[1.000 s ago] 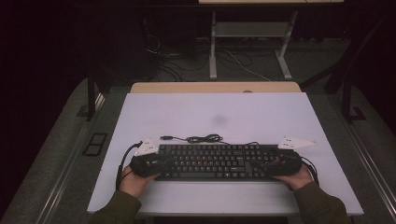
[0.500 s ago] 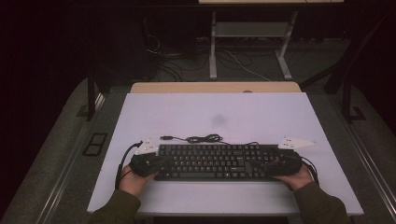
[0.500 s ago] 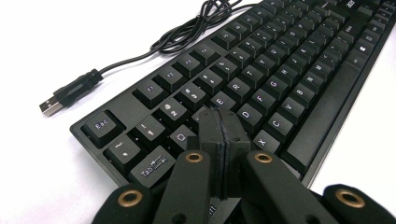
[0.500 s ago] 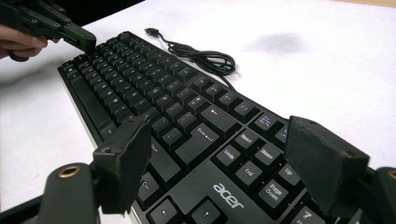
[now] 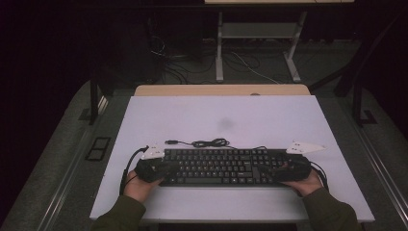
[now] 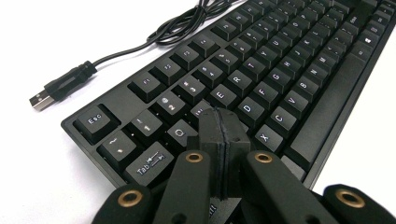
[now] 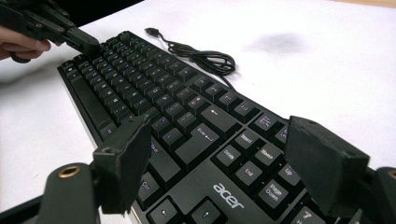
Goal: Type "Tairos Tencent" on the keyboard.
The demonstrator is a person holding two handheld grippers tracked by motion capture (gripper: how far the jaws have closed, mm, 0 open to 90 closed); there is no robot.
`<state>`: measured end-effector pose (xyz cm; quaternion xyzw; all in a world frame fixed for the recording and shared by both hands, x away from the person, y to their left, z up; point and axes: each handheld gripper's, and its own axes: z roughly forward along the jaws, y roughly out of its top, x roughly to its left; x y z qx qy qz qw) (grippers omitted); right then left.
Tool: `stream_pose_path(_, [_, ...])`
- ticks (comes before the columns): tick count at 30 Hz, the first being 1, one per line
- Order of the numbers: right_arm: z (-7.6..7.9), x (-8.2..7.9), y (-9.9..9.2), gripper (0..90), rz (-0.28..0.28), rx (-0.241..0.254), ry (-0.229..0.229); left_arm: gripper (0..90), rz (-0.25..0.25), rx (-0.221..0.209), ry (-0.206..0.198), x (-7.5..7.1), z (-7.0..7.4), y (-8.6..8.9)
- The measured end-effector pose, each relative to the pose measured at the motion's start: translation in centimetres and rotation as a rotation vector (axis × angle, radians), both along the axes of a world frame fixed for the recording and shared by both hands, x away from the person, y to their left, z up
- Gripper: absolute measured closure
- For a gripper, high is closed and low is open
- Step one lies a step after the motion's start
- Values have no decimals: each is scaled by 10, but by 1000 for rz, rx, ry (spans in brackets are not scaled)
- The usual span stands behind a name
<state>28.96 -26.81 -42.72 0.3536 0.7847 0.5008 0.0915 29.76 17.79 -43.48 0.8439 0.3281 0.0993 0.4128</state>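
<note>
The white table (image 5: 192,115) holds a black keyboard (image 5: 216,166) near the person's edge. The right gripper (image 7: 219,163) hangs over its right end, jaws spread wide. The left gripper (image 6: 223,122) (jaws pressed together, nothing between) rests on the left keys

Left gripper (image 6: 223,122) with jaws pressed together, right gripper (image 7: 219,154) jaws wide apart, both low and level.
</note>
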Motion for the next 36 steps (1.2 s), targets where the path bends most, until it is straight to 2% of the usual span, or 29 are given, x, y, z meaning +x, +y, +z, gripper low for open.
stream_pose_path(14, [0,0,4,226,7,-4,1,887,-5,21,8,1,-1,-1])
stream_pose_path(18, [0,0,6,226,10,-2,2,886,-9,15,5,0,0,-1])
stream_pose_path(19, [0,1,6,226,15,-4,-1,886,-3,-6,5,0,0,-1])
stream_pose_path(20, [0,1,7,226,15,-5,0,882,-8,5,3,0,1,0])
stream_pose_path(24, [1,1,11,226,25,9,3,860,-11,3,2,-1,1,-2])
stream_pose_path(28, [2,2,15,226,35,15,5,805,-14,-8,-12,-2,3,-3])
stream_pose_path(36, [4,6,23,226,57,20,6,690,-5,-33,-11,-3,4,-4])
